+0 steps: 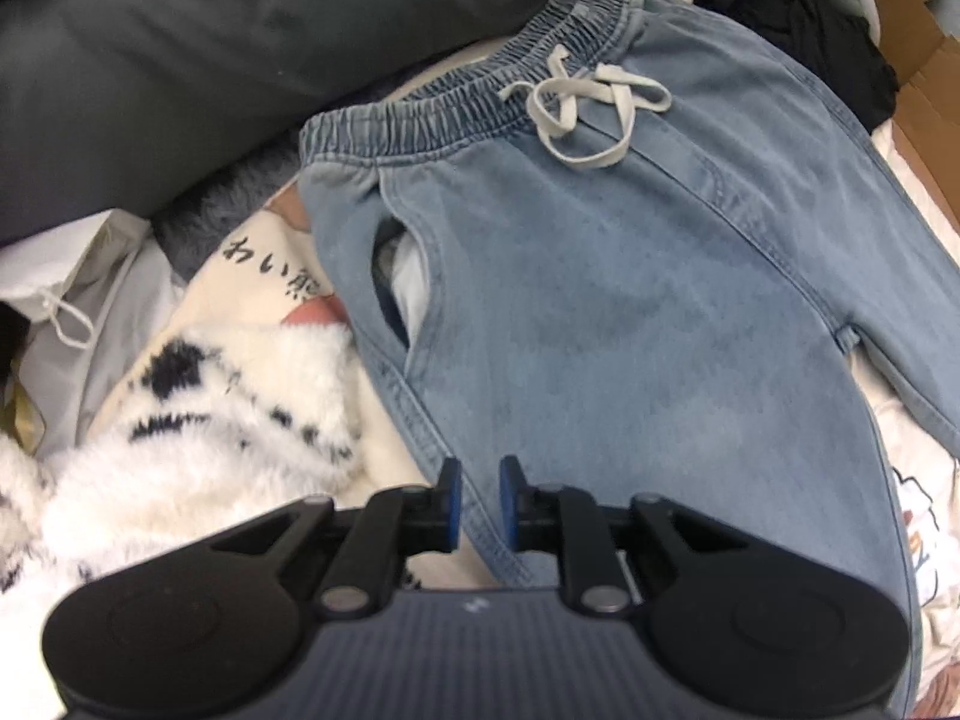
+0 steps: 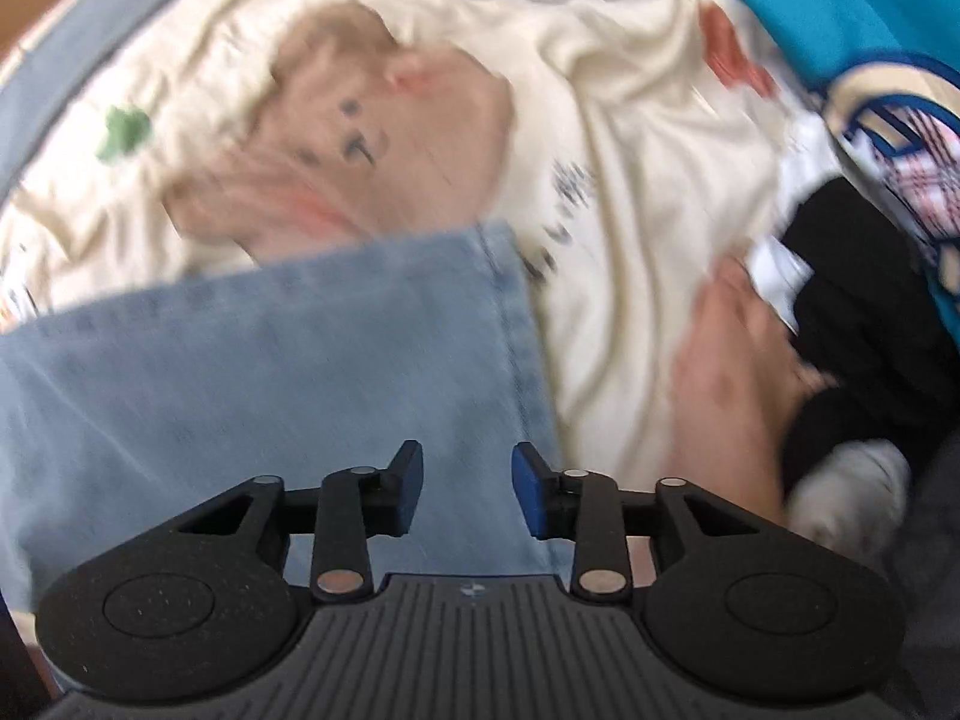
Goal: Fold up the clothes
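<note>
Light blue denim pants lie flat on a cream cartoon-print sheet, with the elastic waistband and white drawstring bow at the far end. My left gripper hovers over the pants' left side seam, its blue pads a narrow gap apart with nothing pinched between them. In the blurred right wrist view, the hem end of a pant leg lies on the sheet. My right gripper is open above the leg's right edge, holding nothing.
A dark grey duvet bounds the far left. A fluffy white, black-spotted garment and a grey drawstring bag lie to the left. Black clothing and cardboard sit far right. A hand in a black sleeve and teal cloth lie right.
</note>
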Demonstrator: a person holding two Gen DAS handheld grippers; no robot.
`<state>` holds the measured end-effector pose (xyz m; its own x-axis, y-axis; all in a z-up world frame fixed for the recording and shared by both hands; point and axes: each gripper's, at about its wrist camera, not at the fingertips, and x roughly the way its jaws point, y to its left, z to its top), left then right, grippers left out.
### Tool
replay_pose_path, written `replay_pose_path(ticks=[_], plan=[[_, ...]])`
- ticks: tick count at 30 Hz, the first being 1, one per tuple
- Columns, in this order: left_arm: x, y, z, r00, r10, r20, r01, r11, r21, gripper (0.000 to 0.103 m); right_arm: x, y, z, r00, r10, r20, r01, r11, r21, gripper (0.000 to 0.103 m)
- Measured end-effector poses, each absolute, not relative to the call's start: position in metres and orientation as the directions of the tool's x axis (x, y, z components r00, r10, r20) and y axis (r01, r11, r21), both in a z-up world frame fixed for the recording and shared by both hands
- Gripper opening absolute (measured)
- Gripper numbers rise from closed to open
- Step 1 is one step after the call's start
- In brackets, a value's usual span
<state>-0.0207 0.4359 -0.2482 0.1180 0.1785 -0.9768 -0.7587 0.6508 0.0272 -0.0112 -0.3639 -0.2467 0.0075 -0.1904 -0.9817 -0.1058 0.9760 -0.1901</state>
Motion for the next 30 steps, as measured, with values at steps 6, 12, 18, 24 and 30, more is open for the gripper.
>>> replay_pose_path(ticks=[6,12,18,24,30], plan=[[-0.011,0.435,-0.265,0.133,0.177,-0.975,-0.732,0.681,0.024,0.015,0.016,-0.371,-0.275,0.092,-0.147,-0.985,-0.063,0.986,-0.153,0.042],[-0.006,0.434,-0.290,0.104,0.177,-0.979,-0.722,0.690,0.048,0.015,0.035,-0.365,-0.309,0.089,-0.129,-0.988,-0.051,0.990,-0.134,0.032],[-0.004,0.429,-0.310,0.058,0.211,-0.976,-0.696,0.709,0.112,0.009,0.040,-0.366,-0.328,0.145,-0.136,-0.980,-0.007,0.990,-0.138,0.029],[-0.006,0.430,-0.300,0.054,0.233,-0.971,-0.692,0.709,0.132,0.004,0.046,-0.357,-0.330,0.183,-0.182,-0.966,0.006,0.983,-0.184,0.029],[-0.012,0.450,-0.263,0.117,0.259,-0.959,-0.714,0.693,0.100,0.007,0.051,-0.355,-0.331,0.177,-0.190,-0.966,0.012,0.982,-0.191,0.029]])
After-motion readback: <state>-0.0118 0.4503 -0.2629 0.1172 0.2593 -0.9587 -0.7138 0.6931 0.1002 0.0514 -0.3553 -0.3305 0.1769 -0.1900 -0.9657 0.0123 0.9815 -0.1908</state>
